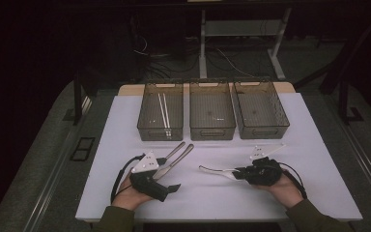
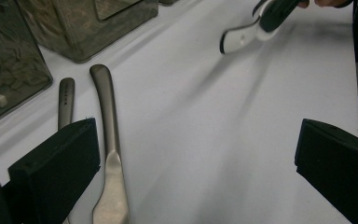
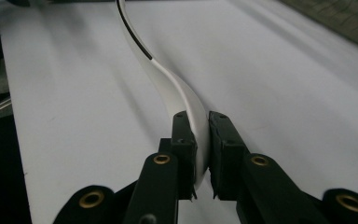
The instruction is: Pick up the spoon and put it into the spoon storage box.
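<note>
Your right gripper (image 3: pixel 199 154) is clamped on the white curved plastic spoon (image 3: pixel 177 88), ready for sorting into the far bins; your left gripper (image 2: pixel 191 163) gapes beside the steel cutlery (image 2: pixel 109 154).

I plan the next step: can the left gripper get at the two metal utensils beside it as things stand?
Probably yes. The left gripper is open and holds nothing, and the two metal utensils lie flat on the table right by one jaw, with nothing over them. The right gripper, shut on the white spoon, is farther off.
</note>
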Available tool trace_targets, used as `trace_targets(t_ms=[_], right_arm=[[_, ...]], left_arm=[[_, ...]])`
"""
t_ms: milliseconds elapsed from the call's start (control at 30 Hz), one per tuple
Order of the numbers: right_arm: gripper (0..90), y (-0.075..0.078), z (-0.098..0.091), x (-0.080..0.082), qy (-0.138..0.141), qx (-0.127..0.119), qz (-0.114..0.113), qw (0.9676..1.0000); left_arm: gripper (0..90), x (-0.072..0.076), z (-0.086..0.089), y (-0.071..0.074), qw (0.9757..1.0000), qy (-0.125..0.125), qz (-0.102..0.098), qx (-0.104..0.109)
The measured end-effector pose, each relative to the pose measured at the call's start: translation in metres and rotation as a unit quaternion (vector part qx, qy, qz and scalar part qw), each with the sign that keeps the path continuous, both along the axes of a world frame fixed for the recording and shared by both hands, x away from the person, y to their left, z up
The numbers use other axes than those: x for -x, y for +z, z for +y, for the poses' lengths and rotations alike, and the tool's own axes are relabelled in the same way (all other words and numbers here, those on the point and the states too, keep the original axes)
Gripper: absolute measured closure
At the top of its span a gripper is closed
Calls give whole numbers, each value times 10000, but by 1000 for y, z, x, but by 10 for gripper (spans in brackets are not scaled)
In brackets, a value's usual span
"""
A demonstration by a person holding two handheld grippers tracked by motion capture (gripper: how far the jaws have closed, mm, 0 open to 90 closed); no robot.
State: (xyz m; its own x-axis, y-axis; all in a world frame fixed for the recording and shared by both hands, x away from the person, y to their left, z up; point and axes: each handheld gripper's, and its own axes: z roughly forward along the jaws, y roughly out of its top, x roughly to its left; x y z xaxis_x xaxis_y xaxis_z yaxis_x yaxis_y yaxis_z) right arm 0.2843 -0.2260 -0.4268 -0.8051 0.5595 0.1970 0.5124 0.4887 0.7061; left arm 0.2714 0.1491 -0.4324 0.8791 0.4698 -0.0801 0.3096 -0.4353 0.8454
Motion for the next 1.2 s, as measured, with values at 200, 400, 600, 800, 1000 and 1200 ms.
trace_targets(t_ms=[200, 400, 600, 800, 1000, 1200], right_arm=[[813, 7, -3, -3, -91, -12, -160, 9998], [813, 12, -5, -8, -160, -4, -272, 9995], [813, 20, -7, -14, -230, -130, -386, 9989], [814, 24, -11, -20, -333, -212, -413, 9984], [814, 30, -16, -24, -419, -264, -494, 9976], [814, 35, -18, -30, -476, -303, -585, 9967]], left_arm=[[0, 0, 0, 0, 10000, 3, 17, 8], [0, 0, -1, 0, 10000, -3, 14, 25], [0, 0, -1, 0, 10000, -2, 23, 26], [0, 0, -1, -1, 10000, -6, 22, 27], [0, 0, -1, -1, 10000, -9, 25, 15], [0, 0, -1, -1, 10000, -8, 26, 18]])
